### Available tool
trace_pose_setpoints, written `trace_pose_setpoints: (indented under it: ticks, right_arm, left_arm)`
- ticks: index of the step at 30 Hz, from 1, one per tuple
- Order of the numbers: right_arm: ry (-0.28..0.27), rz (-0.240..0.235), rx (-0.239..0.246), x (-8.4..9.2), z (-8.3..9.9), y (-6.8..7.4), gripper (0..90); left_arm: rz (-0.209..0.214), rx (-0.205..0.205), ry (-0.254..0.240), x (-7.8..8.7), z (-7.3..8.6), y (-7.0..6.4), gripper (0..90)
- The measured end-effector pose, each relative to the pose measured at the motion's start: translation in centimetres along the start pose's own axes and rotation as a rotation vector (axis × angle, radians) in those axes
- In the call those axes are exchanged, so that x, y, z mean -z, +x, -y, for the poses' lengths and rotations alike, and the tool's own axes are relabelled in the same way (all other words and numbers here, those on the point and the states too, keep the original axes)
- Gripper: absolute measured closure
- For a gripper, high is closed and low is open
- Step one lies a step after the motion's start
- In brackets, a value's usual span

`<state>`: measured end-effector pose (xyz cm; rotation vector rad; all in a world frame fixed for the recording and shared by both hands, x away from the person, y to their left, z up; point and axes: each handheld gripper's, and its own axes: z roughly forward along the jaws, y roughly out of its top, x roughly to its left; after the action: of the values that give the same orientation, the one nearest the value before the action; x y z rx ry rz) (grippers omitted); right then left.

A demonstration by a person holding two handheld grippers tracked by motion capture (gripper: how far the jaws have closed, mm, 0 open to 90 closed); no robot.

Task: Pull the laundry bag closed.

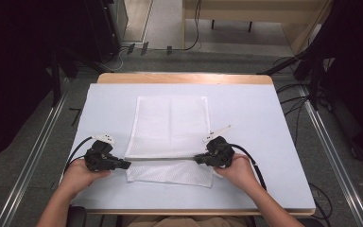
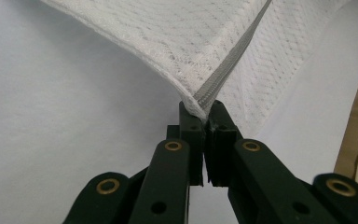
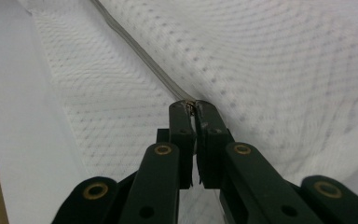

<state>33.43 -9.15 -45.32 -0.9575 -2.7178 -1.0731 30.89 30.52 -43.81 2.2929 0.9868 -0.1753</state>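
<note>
Black jaws clamping grey zipper (image 2: 223,70), white mesh bag (image 1: 170,127), unlabelled

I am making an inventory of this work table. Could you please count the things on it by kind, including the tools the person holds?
White mesh bag with a grey zipper: 1
Black hand-held grippers, left gripper and right gripper, each shut on the bag's zipper line: 2
Pale blue table cover: 1
Total: 4
</note>
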Motion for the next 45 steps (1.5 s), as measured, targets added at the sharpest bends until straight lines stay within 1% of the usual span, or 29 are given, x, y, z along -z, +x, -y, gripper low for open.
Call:
trace_pose_setpoints:
  ticks: [5,7,11,14,15,17,18,19,21,22,24,26,27,28,29,30,31,33,35,37,38,39,41,42,43,45]
  right_arm:
    - [-0.009,0.009,-0.023,0.9,0.5,-0.7,88.2]
    - [-0.013,0.01,-0.019,1.0,0.6,-0.9,88.2]
    - [-0.009,0.011,-0.029,1.4,1.0,-1.2,88.2]
    - [-0.005,0.009,-0.037,1.8,1.2,-1.3,88.2]
    - [-0.001,0.014,-0.034,1.9,1.2,-1.4,88.2]
    - [-0.003,0.007,-0.032,2.0,1.4,-1.5,88.3]
    - [-0.004,0.006,-0.028,2.1,1.5,-1.5,88.3]
    - [0.001,0.007,-0.031,2.1,1.5,-1.4,88.3]
    - [0.002,0.002,-0.03,2.2,1.7,-1.5,88.3]
    - [0.003,0.0,-0.027,2.2,1.7,-1.6,88.3]
    - [0.008,0.001,-0.035,2.3,1.7,-1.5,88.3]
    - [0.011,-0.005,-0.038,2.3,1.7,-1.4,88.2]
    - [0.004,-0.003,-0.032,2.3,1.6,-1.4,88.1]
    - [-0.006,0.001,-0.02,2.3,1.6,-1.3,88.0]
    - [-0.008,0.002,-0.012,2.3,1.5,-1.2,87.8]
    - [-0.008,0.007,-0.005,2.3,1.4,-1.1,87.6]
    - [-0.008,0.009,-0.009,2.3,1.4,-1.0,87.4]
    - [-0.014,0.017,0.007,2.1,1.4,-0.9,86.8]
    - [-0.028,0.014,0.012,2.2,1.3,-0.8,81.6]
    - [-0.053,0.017,0.023,2.5,1.2,-0.6,77.4]
    - [-0.072,0.014,0.029,2.7,1.1,-0.5,73.9]
    - [-0.086,0.02,0.032,2.8,1.1,-0.5,70.8]
    - [-0.118,0.037,0.041,2.9,1.1,-0.4,62.4]
    - [-0.128,0.049,0.041,3.0,1.1,-0.5,57.3]
    - [-0.132,0.06,0.039,3.0,1.1,-0.6,54.2]
    - [-0.149,0.086,0.053,3.1,1.2,-0.8,46.6]
  left_arm:
    - [0.007,0.003,0.003,-0.1,0.0,-0.1,87.9]
    - [0.009,0.002,0.006,-0.1,0.0,-0.1,87.9]
    - [0.011,0.005,0.008,-0.2,0.0,-0.2,87.8]
    - [0.013,0.001,0.012,-0.3,0.0,-0.2,87.9]
    - [0.017,0.0,0.012,-0.3,0.0,-0.2,87.8]
    - [0.016,-0.005,0.008,-0.3,-0.1,-0.3,87.9]
    - [0.016,-0.007,0.014,-0.4,-0.1,-0.4,87.9]
    - [0.006,-0.01,0.012,-0.4,-0.1,-0.4,88.0]
    - [0.018,-0.007,0.011,-0.3,-0.1,-0.3,88.0]
    - [0.012,-0.003,0.01,-0.4,-0.1,-0.4,88.0]
    - [0.025,-0.003,0.021,-0.4,-0.1,-0.3,88.0]
    - [0.02,-0.002,0.014,-0.4,-0.1,-0.3,87.8]
    - [0.016,-0.002,0.007,-0.4,-0.1,-0.3,87.1]
    - [0.019,0.011,0.0,-0.4,-0.1,-0.2,84.4]
    - [0.032,0.018,-0.007,-0.4,-0.1,-0.1,78.2]
    - [0.028,0.013,-0.013,-0.3,-0.1,-0.2,75.8]
    - [0.029,0.004,-0.017,-0.2,-0.1,-0.2,73.4]
    - [0.024,0.007,-0.03,-0.1,-0.1,-0.2,70.2]
    - [0.023,0.009,-0.036,0.0,-0.1,-0.2,66.9]
    - [0.016,0.014,-0.055,0.2,-0.2,-0.2,62.7]
    - [0.013,0.019,-0.067,0.2,-0.2,-0.2,61.0]
    - [0.006,0.018,-0.079,0.3,-0.2,-0.1,58.4]
    - [0.0,0.028,-0.093,0.4,-0.2,-0.1,55.1]
    - [-0.009,0.029,-0.101,0.5,-0.2,0.0,52.4]
    - [-0.017,0.032,-0.108,0.5,-0.3,0.0,49.8]
    - [-0.025,0.037,-0.128,0.7,-0.3,0.1,47.2]
